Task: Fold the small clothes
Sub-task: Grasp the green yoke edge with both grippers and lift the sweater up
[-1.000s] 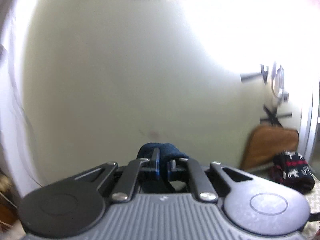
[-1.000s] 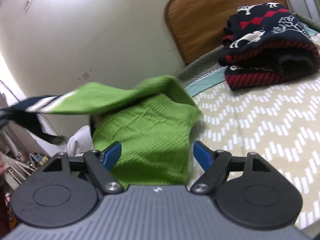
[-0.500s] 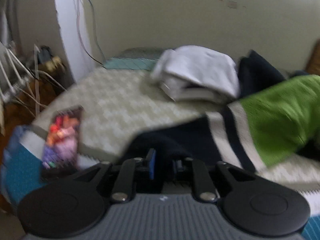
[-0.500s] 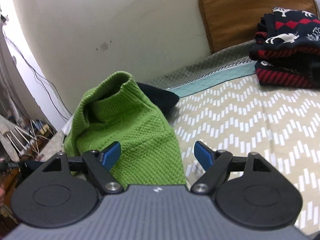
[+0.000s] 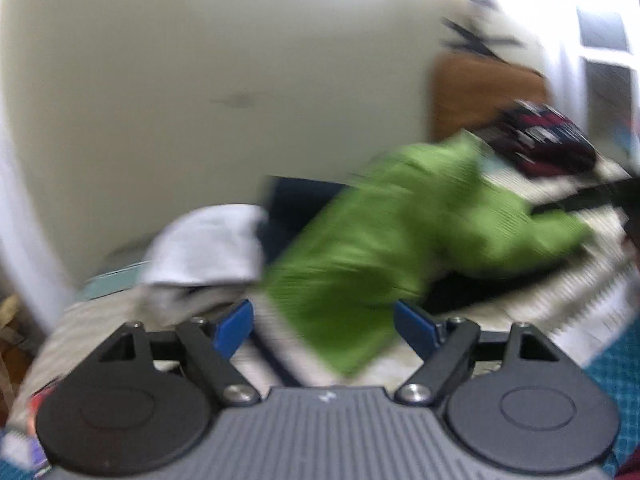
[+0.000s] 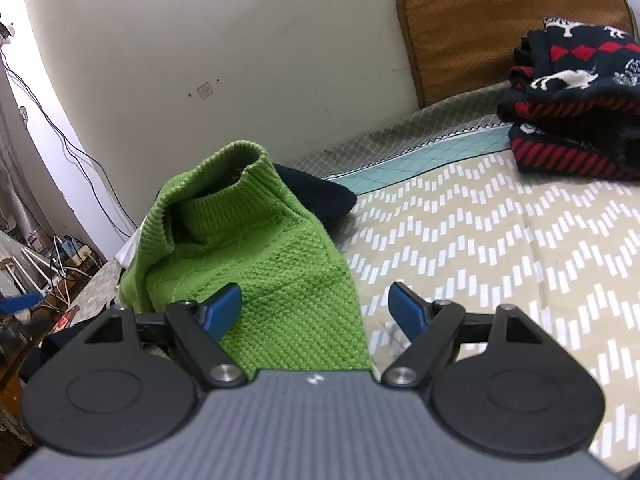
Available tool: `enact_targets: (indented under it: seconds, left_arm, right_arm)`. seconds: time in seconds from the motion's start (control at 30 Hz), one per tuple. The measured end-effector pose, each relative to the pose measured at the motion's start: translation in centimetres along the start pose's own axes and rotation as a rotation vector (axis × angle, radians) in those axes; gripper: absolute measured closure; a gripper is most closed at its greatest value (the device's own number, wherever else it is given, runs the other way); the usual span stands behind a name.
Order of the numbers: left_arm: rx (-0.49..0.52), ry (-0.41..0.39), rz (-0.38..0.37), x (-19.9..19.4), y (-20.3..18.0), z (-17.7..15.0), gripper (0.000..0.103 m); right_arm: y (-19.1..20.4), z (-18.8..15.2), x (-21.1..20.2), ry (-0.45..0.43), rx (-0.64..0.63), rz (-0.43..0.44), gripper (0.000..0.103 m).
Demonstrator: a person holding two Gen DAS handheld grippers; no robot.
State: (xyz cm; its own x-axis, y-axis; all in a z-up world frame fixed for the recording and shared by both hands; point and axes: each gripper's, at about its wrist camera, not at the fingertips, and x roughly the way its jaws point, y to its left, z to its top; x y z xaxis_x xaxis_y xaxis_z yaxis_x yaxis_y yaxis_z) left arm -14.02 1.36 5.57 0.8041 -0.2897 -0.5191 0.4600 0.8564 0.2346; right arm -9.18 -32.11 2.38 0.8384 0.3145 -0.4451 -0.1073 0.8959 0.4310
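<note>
my left hand-held gripper (image 5: 324,330) is spread wide and holding nothing, and my right hand-held gripper (image 6: 316,314) is wide and empty too — the green sweater (image 6: 256,264) lies rumpled on the bed (image 6: 480,240) just ahead of both, collar standing up, not yet folded; a dark patterned sweater (image 6: 572,104) already sits folded by the pillow, and white and dark pieces behind still wait

A home bedroom is showing: a chevron-patterned bedspread (image 6: 500,240) is covering the bed, a brown cushion (image 6: 500,20) is leaning against the far wall, and cables (image 6: 60,136) are hanging at left.
</note>
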Motion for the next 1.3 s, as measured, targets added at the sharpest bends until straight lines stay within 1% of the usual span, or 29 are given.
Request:
enact_targets:
  seconds: [0.07, 0.1, 0.17, 0.2, 0.23, 0.27, 0.3, 0.33, 0.4, 0.43, 0.53, 0.6, 0.63, 0.67, 0.7, 0.73, 0.83, 0.9, 1.03, 1.1, 1.2, 1.3]
  left_arm:
    - [0.062, 0.022, -0.032, 1.9, -2.1, -0.7, 0.023]
    - [0.082, 0.040, -0.035, 2.8, -2.7, -1.0, 0.023]
    - [0.104, 0.072, -0.001, 4.4, -3.5, -1.2, 0.024]
    - [0.113, 0.083, 0.021, 5.2, -3.5, -1.3, 0.025]
    - [0.124, 0.097, 0.048, 6.0, -3.5, -1.5, 0.031]
    - [0.123, 0.088, 0.062, 6.1, -3.5, -1.6, 0.034]
    - [0.114, 0.090, 0.079, 6.2, -3.3, -1.6, 0.056]
    - [0.106, 0.113, 0.085, 6.6, -3.1, -1.5, 0.077]
    - [0.056, 0.126, 0.084, 6.5, -1.8, -1.2, 0.092]
    - [0.019, 0.118, 0.081, 6.1, -1.0, -1.1, 0.096]
    - [-0.073, 0.069, 0.103, 4.5, 1.4, -0.5, 0.096]
    - [-0.089, 0.034, 0.120, 4.1, 2.5, 0.1, 0.096]
    - [-0.092, 0.015, 0.135, 3.7, 2.8, 0.3, 0.097]
    - [-0.095, -0.008, 0.152, 3.1, 3.2, 0.6, 0.097]
    - [-0.101, -0.032, 0.165, 2.5, 3.5, 1.0, 0.097]
    - [-0.109, -0.053, 0.169, 2.0, 3.8, 1.3, 0.097]
    - [-0.138, -0.130, 0.196, 0.2, 4.5, 2.3, 0.097]
    - [-0.162, -0.178, 0.210, -1.0, 5.0, 3.2, 0.097]
    - [-0.238, -0.289, 0.193, -4.1, 6.3, 5.6, 0.097]
    - [-0.254, -0.345, 0.187, -5.6, 6.6, 6.6, 0.097]
    - [-0.256, -0.439, 0.194, -8.5, 7.0, 8.4, 0.097]
    - [-0.273, -0.547, 0.178, -11.9, 7.9, 10.4, 0.097]
  right_arm:
    - [-0.2, 0.1, -0.2, -0.004, 0.006, -0.004, 0.020]
    - [-0.3, 0.2, -0.2, -0.004, 0.008, -0.003, 0.020]
    - [-0.4, 0.3, -0.2, -0.002, 0.006, -0.005, 0.020]
    - [-0.3, 0.4, -0.1, 0.000, 0.001, -0.004, 0.020]
    - [-0.3, 0.4, 0.0, 0.003, -0.005, -0.002, 0.020]
    - [-0.1, 0.5, 0.1, 0.004, -0.012, -0.001, 0.020]
    - [0.0, 0.5, 0.3, 0.006, -0.018, -0.001, 0.020]
    - [0.1, 0.6, 0.5, 0.009, -0.024, 0.000, 0.020]
    - [0.2, 0.7, 0.9, 0.014, -0.033, 0.003, 0.020]
    - [0.3, 0.7, 1.1, 0.018, -0.038, 0.005, 0.020]
    - [0.1, 0.9, 1.7, 0.031, -0.040, 0.018, 0.021]
    - [-0.2, 1.0, 2.3, 0.049, -0.024, 0.040, 0.021]
    - [-0.2, 1.0, 2.4, 0.056, -0.026, 0.055, 0.031]
    - [0.1, 0.9, 2.3, 0.056, -0.046, 0.067, 0.065]
    - [0.6, 1.0, 2.0, 0.038, -0.080, 0.047, 0.080]
    - [1.2, 1.1, 1.5, 0.010, -0.117, 0.014, 0.089]
    - [2.5, 2.2, -1.0, -0.100, -0.163, 0.006, 0.090]
    - [4.0, 3.2, -3.0, -0.187, -0.226, -0.024, 0.090]
    - [7.8, 5.9, -7.3, -0.372, -0.382, -0.093, 0.090]
    - [9.6, 7.3, -9.6, -0.476, -0.450, -0.128, 0.090]
    - [12.1, 9.7, -13.3, -0.620, -0.501, -0.158, 0.091]
    - [14.1, 12.4, -17.1, -0.717, -0.517, -0.152, 0.091]
